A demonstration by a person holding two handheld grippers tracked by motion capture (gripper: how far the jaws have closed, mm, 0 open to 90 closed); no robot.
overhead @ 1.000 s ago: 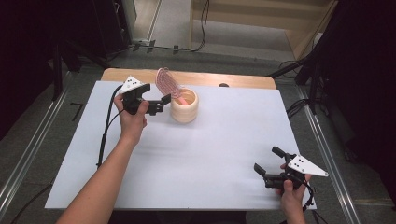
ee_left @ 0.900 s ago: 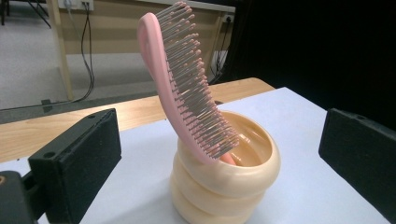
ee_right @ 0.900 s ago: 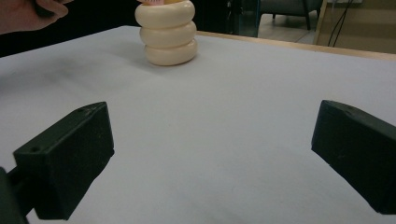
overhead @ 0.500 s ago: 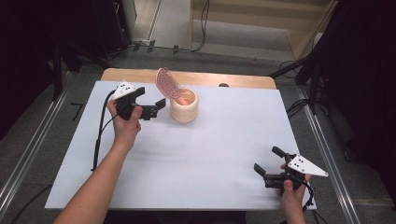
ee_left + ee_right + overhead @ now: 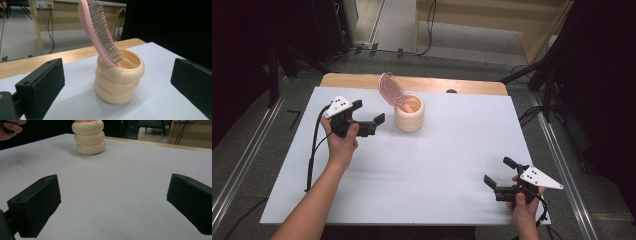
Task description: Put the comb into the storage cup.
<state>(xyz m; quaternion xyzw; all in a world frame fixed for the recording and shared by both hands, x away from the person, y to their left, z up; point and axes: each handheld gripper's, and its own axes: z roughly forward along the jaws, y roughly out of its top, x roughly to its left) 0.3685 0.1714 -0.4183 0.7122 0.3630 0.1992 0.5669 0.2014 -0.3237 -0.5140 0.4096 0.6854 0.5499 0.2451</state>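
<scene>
a pink hairbrush [image 5: 100,32] stands bristle end up in a cream ringed holder [image 5: 409,114] at the far middle of the white counter [image 5: 447,150].

the brush leans toward the counter's far left, its handle down inside the holder. the left claw [image 5: 368,119] hovers just beside the holder on its left, jaws spread wide and holding nothing, aimed at it. the right claw [image 5: 497,174] sits well apart at the near right corner, jaws also wide and empty, pointing across the counter toward the holder.
</scene>
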